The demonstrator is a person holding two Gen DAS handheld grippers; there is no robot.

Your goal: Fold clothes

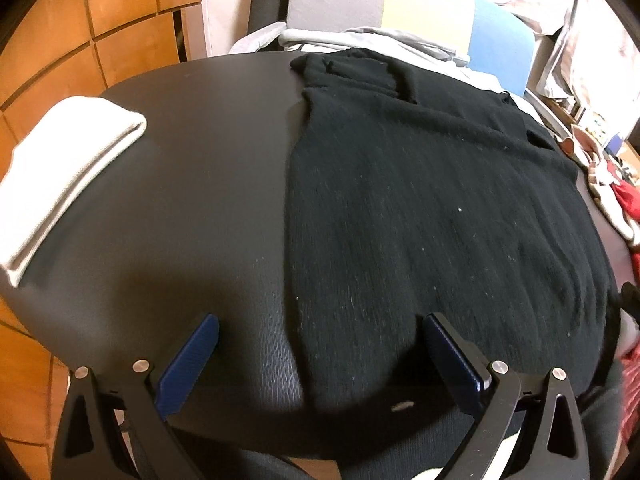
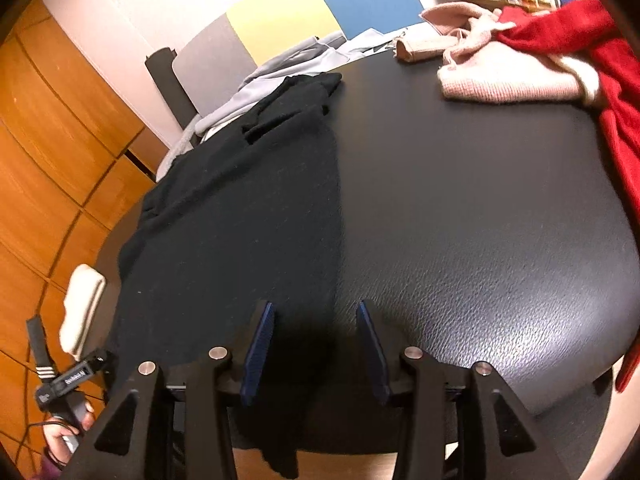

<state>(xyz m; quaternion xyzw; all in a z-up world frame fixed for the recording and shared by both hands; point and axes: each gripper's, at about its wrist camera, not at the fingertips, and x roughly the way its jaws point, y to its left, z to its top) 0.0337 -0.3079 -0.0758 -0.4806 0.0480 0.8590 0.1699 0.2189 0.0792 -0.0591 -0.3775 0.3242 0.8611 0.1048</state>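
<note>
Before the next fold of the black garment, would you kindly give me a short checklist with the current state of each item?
1. Black garment lying flat on the table: ok.
2. Left gripper open, nothing held: ok.
3. Right gripper open over the garment's near edge: ok.
4. Bare table to the garment's right for folding: ok.
5. Folded white cloth apart from the garment: ok.
6. Far sleeves fully tucked: cannot tell.

Black sweater (image 1: 420, 200) – matt knit cloth; table (image 2: 500, 208) – grained, glossy leatherette.
</note>
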